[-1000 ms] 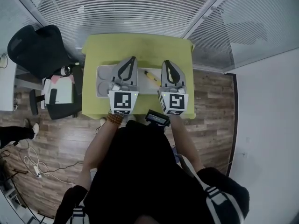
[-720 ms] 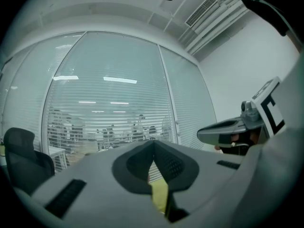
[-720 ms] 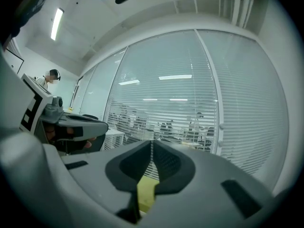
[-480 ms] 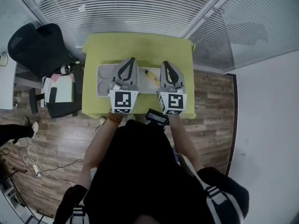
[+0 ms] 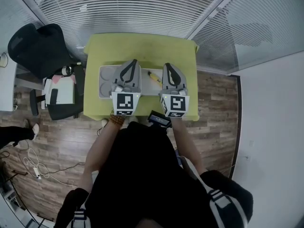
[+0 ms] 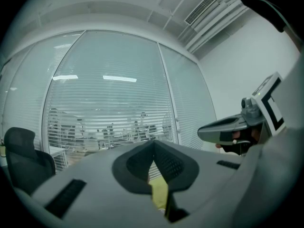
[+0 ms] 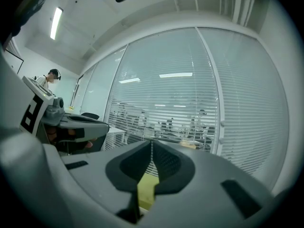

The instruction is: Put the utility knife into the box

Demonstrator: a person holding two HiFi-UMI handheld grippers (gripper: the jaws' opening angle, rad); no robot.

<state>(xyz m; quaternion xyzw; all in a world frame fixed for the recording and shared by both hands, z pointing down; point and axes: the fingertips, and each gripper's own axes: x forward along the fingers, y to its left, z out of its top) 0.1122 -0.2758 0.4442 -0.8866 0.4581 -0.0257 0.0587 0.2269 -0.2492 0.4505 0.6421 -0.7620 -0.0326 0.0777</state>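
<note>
Hardly anything has shifted in the last second. The right claw [image 5: 167, 65] has drifted a touch leftward and the left claw [image 5: 135, 61] has stayed put. Both are pinched together on nothing, above the green table [image 5: 142, 46]. The yellow utility knife [image 5: 154, 77] lies between them by the grey box [image 5: 105, 82], perhaps over its right end; it's hard to tell. I'd say the pick-up hasn't begun.

Office: blind-covered glass partitions [image 5: 142, 8], swivel chair [image 5: 40, 49]
</note>
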